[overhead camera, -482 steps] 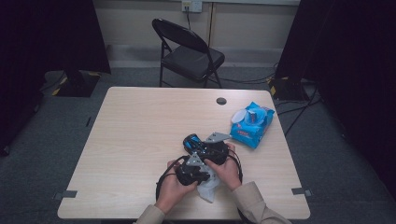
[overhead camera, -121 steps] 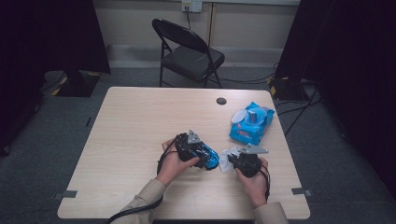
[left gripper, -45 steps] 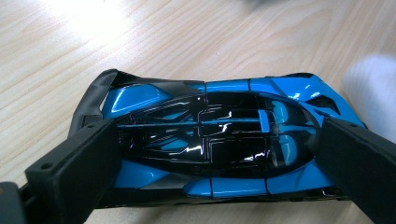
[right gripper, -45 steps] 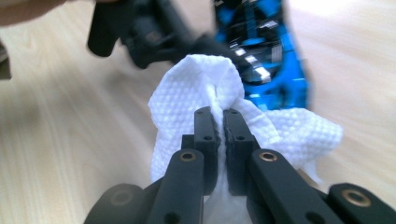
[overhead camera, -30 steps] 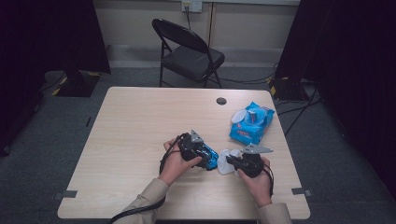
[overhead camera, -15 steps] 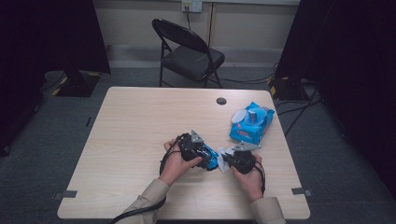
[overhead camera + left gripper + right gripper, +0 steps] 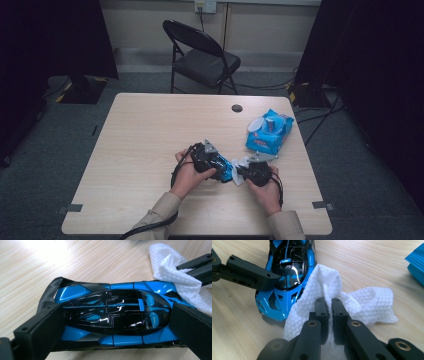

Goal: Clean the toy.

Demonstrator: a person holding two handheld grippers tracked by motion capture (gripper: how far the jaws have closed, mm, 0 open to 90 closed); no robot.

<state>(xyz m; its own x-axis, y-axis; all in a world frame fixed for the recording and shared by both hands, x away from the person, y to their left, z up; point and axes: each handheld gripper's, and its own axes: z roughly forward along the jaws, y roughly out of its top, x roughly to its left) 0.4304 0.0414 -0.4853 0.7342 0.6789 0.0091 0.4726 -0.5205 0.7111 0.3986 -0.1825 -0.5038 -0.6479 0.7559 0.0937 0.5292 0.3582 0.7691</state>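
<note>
Right tool (image 7: 328,302) nearly shut, pinching white wipe (image 7: 362,302) against blue toy car (image 7: 287,272); left tool (image 7: 112,325) clamped across car.

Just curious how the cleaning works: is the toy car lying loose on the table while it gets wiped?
No, the left gripper is clamped on the car at both ends.

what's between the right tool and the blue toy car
A white wipe, pinched in the right tool and pressed against the blue toy car; the right gripper view shows it.
</note>
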